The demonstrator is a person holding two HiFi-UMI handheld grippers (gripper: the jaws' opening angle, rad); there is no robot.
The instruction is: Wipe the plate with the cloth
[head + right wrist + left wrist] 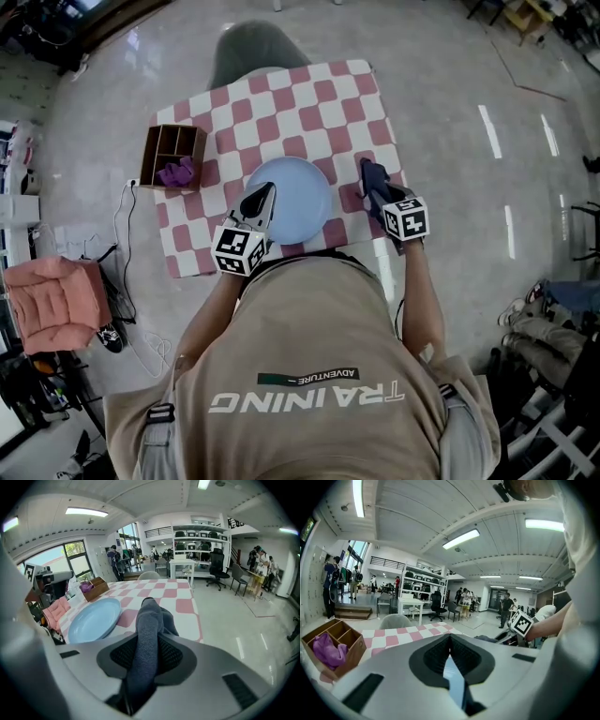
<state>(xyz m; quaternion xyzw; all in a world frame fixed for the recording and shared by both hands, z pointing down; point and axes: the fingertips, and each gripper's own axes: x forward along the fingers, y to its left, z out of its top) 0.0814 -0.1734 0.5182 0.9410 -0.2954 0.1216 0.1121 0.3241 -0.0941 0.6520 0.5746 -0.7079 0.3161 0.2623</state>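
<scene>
The left gripper (262,202) pinched the pale blue plate (302,187) at its 8 o'clock rim; the right gripper (376,191) clamped a dark grey cloth (147,634) (at the plate's 3 o'clock).

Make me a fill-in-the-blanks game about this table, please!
1. The right gripper holds a dark ____.
2. The left gripper grips the rim of the ____ plate.
3. The thing inside the box is ____.
4. The tablecloth has pink and ____ squares.

Missing words: cloth; blue; purple; white.
</scene>
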